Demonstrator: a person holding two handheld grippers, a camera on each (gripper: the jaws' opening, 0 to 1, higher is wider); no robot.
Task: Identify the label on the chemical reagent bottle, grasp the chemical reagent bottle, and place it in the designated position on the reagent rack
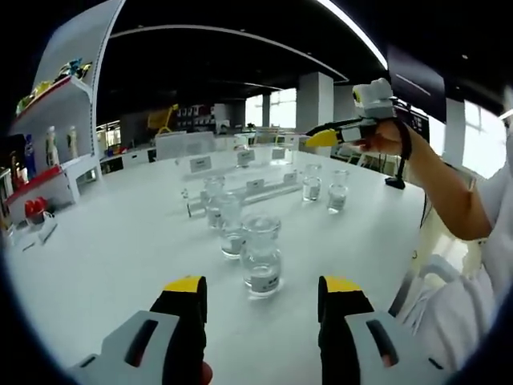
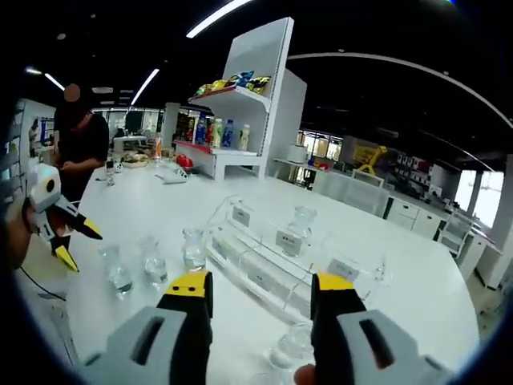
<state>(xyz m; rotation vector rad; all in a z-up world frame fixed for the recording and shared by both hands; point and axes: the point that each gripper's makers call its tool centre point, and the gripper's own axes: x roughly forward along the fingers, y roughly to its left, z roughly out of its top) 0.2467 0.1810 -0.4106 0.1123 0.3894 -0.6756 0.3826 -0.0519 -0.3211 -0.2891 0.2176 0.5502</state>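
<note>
White bench (image 1: 104, 249) carrying a clear acrylic reagent rack (image 2: 264, 269) with small label plates, and several stoppered glass bottles. Left gripper (image 1: 260, 301): jaws spread, empty, aimed at the nearest reagent bottle (image 1: 261, 255), which stands upright on the bench just beyond the jaw tips, apart from them. Right gripper (image 2: 260, 293): jaws spread, empty, hovering over the rack. The bottle is judged rigid, smooth, fragile and moderately heavy with liquid; its label is too small to read. Best taken across the body below the shoulder, not at the loose stopper.
</note>
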